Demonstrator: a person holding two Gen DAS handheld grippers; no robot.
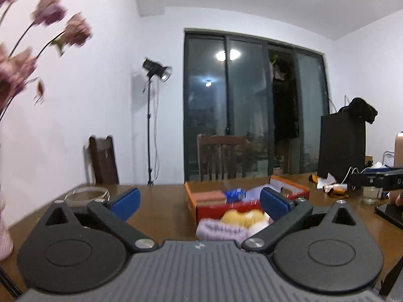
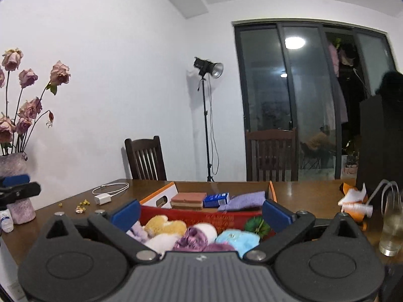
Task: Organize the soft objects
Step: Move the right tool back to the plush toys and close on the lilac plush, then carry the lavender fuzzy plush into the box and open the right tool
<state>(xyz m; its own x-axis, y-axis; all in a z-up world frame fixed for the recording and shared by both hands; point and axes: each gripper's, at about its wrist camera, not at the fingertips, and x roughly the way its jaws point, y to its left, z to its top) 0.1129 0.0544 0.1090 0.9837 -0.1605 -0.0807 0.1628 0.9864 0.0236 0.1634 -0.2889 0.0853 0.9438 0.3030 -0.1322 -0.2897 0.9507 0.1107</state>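
Right wrist view: purple cloth point(image 2: 243, 200) lies lengthwise across red box point(image 2: 201, 220).

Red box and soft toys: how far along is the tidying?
Done: a lavender cloth and sponges already lie in the red box. In hand: nothing; left tool and right tool are open. Left: the plush pile in front of the box.

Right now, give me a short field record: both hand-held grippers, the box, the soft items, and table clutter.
left hand-held gripper: open, nothing between the fingers
right hand-held gripper: open, nothing between the fingers
red box: open-topped, on the table
in box: pink sponges, blue carton, purple cloth
soft toys: heaped in front of the box
clutter: charger, glass
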